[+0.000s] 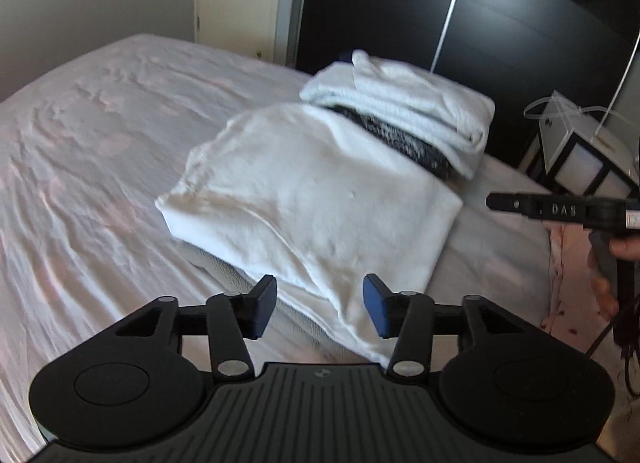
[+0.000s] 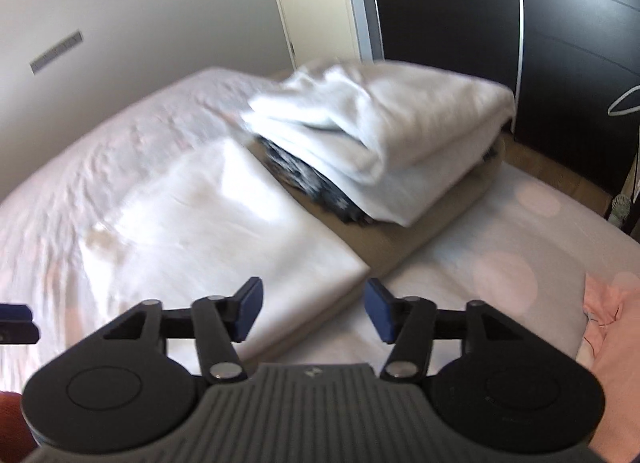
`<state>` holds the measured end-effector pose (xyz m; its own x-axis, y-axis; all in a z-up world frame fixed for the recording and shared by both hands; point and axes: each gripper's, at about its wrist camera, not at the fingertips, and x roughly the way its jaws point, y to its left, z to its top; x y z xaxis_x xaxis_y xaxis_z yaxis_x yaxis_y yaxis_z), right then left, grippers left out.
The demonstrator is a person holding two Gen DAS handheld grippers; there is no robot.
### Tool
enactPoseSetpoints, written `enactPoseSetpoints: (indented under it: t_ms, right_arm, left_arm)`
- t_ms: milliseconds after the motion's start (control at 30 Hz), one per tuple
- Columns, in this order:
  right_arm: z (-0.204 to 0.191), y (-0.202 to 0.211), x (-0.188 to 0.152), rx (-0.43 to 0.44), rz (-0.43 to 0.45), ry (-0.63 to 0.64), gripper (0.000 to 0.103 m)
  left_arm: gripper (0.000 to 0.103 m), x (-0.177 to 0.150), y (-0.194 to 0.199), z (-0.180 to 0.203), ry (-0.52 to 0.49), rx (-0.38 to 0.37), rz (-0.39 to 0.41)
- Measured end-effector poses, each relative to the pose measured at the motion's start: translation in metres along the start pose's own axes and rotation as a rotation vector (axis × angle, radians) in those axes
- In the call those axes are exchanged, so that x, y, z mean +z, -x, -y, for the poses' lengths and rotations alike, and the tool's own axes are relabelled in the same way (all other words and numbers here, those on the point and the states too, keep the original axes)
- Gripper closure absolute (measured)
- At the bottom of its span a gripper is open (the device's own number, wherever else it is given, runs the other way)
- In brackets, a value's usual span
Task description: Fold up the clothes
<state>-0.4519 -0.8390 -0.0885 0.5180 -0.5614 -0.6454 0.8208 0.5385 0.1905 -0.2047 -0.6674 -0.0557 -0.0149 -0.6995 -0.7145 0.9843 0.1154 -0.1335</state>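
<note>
The left gripper (image 1: 320, 307) is holding its blue-padded fingers (image 1: 376, 305) spread wide with nothing between them, hovering just above the near edge of a folded white garment (image 1: 304, 199). The right gripper (image 2: 314, 311) is likewise standing open and empty, its fingers (image 2: 250, 309) hanging over the near corner of that same folded white garment (image 2: 208, 223).

The garment is lying flat on the bed (image 1: 92, 135), and it serves as the landmark here. Just behind it a stack of folded clothes (image 1: 404, 111) is sitting: a thick white piece on top and a dark speckled piece (image 1: 396, 139) showing beneath it. In the right wrist view, that stack (image 2: 400, 135) is resting on a tan folded layer (image 2: 384, 239) that is running under the garment's right edge. To the garment's right, a pink cloth (image 2: 612, 311) is lying at the bed's edge. Also to its right in the left wrist view, the other gripper is poking in from the side, held by a hand (image 1: 608, 275). Beyond the stack, a dark wardrobe (image 1: 500, 15) is filling the background, with a black-framed lantern (image 1: 580, 151) standing off to the right.
</note>
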Motion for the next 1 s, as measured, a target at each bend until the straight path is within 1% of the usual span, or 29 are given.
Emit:
enactPoseSetpoints:
  t_ms: [67,100,133,200,233,300,367,433,500,533,600,667,800,1000]
  right_arm:
    - [-0.016,0.017,0.006,0.005,0.039,0.012,0.034]
    - [-0.025,0.026,0.009,0.001,0.056,0.023,0.026]
    - [-0.034,0.033,0.011,-0.004,0.078,0.026,0.019]
    - [-0.047,0.050,0.012,-0.022,0.125,-0.008,0.014]
    - [-0.053,0.057,0.012,-0.017,0.135,-0.024,0.007]
    - [-0.063,0.071,0.011,0.007,0.148,-0.041,0.005]
    - [-0.075,0.081,0.009,0.035,0.147,-0.037,0.005]
    - [-0.087,0.089,0.005,0.013,0.153,-0.045,0.005]
    - [-0.100,0.097,0.000,-0.034,0.158,-0.053,0.005]
    - [-0.107,0.100,-0.003,-0.052,0.160,-0.052,0.004]
    - [-0.117,0.106,-0.011,-0.080,0.178,-0.053,0.001]
    - [-0.122,0.111,-0.020,-0.074,0.202,-0.057,0.001]
    - [-0.129,0.108,-0.036,-0.096,0.157,-0.066,0.001]
    - [-0.132,0.094,-0.063,-0.112,0.057,-0.074,0.001]
  left_arm:
    - [0.054,0.005,0.016,0.003,0.029,0.007,0.080]
    - [0.051,0.008,0.024,0.004,0.043,0.012,0.114]
    - [0.049,0.010,0.032,0.005,0.057,0.018,0.148]
    - [0.037,0.011,0.046,0.009,0.057,0.054,0.206]
    - [0.035,0.012,0.052,0.012,0.054,0.076,0.232]
    - [0.028,0.011,0.061,0.016,0.038,0.110,0.263]
    - [0.027,0.011,0.065,0.020,0.029,0.158,0.275]
    - [0.026,0.008,0.069,0.025,0.021,0.239,0.278]
    - [0.026,0.003,0.070,0.026,0.023,0.299,0.272]
    - [0.025,0.000,0.071,0.027,0.018,0.318,0.266]
    - [0.025,-0.008,0.071,0.028,0.004,0.333,0.272]
    - [0.025,-0.017,0.072,0.029,-0.010,0.349,0.279]
    - [0.025,-0.033,0.072,0.029,-0.027,0.376,0.281]
    - [0.025,-0.045,0.066,0.023,-0.005,0.353,0.252]
